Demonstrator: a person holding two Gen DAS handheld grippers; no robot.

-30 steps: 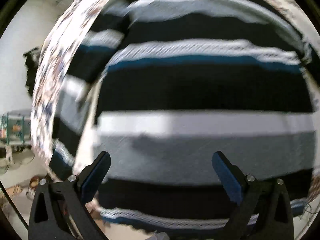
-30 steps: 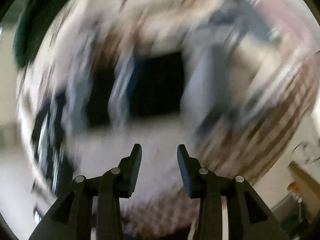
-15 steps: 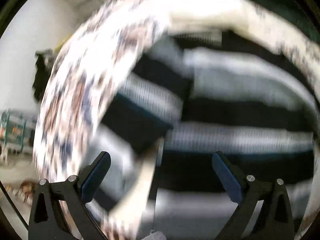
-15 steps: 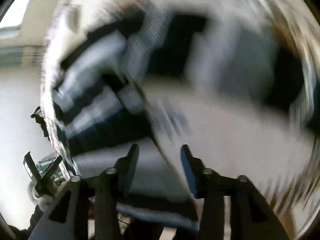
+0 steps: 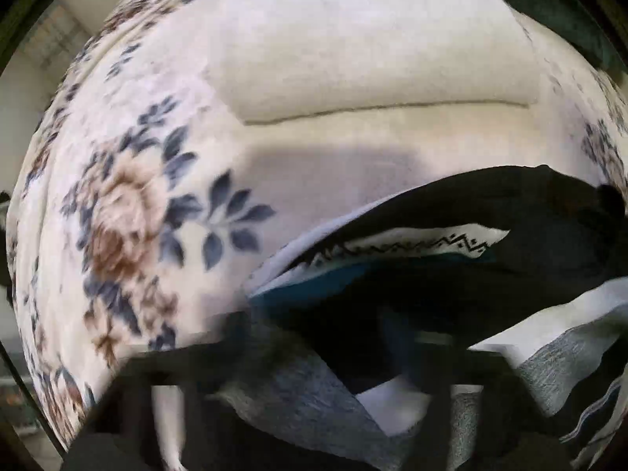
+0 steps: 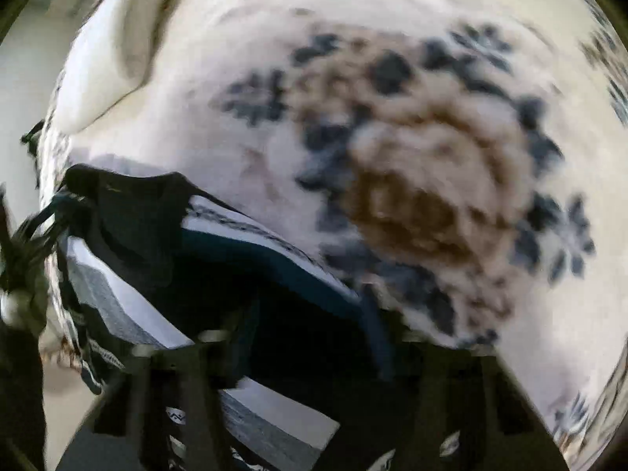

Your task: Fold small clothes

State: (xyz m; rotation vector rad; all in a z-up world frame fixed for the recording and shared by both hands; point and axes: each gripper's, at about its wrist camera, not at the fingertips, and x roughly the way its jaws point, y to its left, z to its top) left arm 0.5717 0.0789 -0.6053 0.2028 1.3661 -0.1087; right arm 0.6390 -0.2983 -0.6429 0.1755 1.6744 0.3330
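— So, what do you see?

— Big flowery blanket under it all. On it, near both cameras, lies the striped sweater, bunched up and partly lifted.

— And my tools?

— Left gripper and right gripper are dark blurs pushed into the cloth (too smeared to read). I can't tell how wide either gapes, or whether they hold cloth.

— What could go wrong?

— Moving this fast, I might lose a corner, so the fold lands crooked.
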